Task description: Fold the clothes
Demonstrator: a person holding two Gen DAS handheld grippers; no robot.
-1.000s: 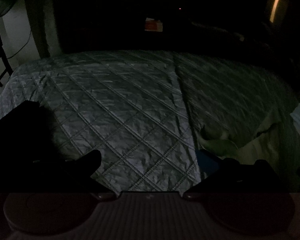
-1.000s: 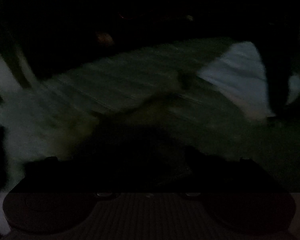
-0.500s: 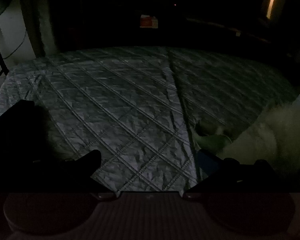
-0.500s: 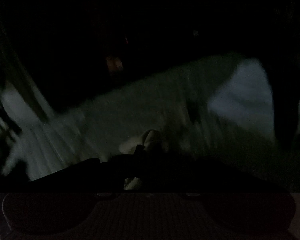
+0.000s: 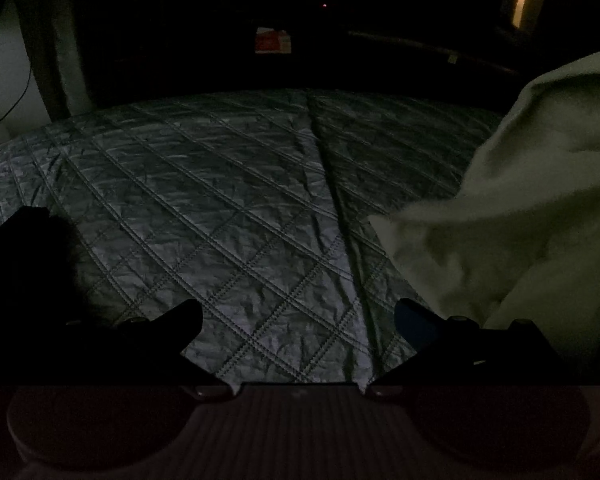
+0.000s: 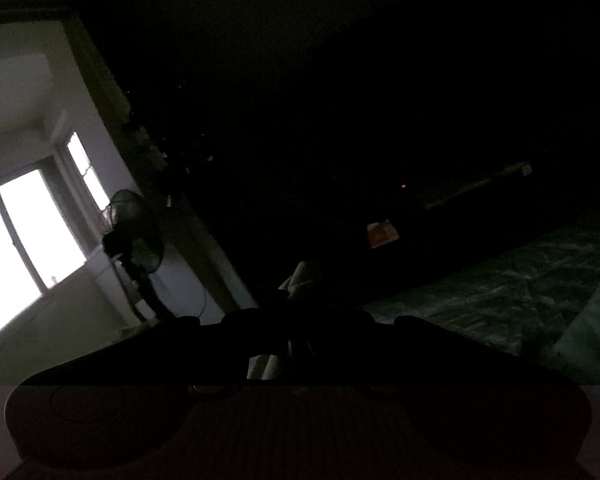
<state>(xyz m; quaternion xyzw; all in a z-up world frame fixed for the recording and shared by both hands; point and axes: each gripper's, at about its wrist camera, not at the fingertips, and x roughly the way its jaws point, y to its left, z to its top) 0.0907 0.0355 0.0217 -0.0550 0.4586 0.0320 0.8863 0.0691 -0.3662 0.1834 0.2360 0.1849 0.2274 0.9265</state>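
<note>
The room is very dark. In the left wrist view my left gripper (image 5: pixel 298 316) is open and empty, low over a quilted grey bedspread (image 5: pixel 220 208). A pale cream garment (image 5: pixel 520 208) hangs lifted at the right, its lower part on the bed. In the right wrist view my right gripper (image 6: pixel 298 320) is shut on a fold of that pale garment (image 6: pixel 304 276), tilted up towards the room. The fingers show only as dark shapes.
A dark garment (image 5: pixel 24 272) lies at the bedspread's left edge. A standing fan (image 6: pixel 134 240) and a bright window (image 6: pixel 24 232) are at the left. A light folded cloth (image 6: pixel 592 316) lies on the bed at the right. A small red box (image 5: pixel 272 40) sits behind the bed.
The right gripper has risen and tilted up with the pale garment, which now hangs high at the right of the left view. The left gripper has barely moved.
</note>
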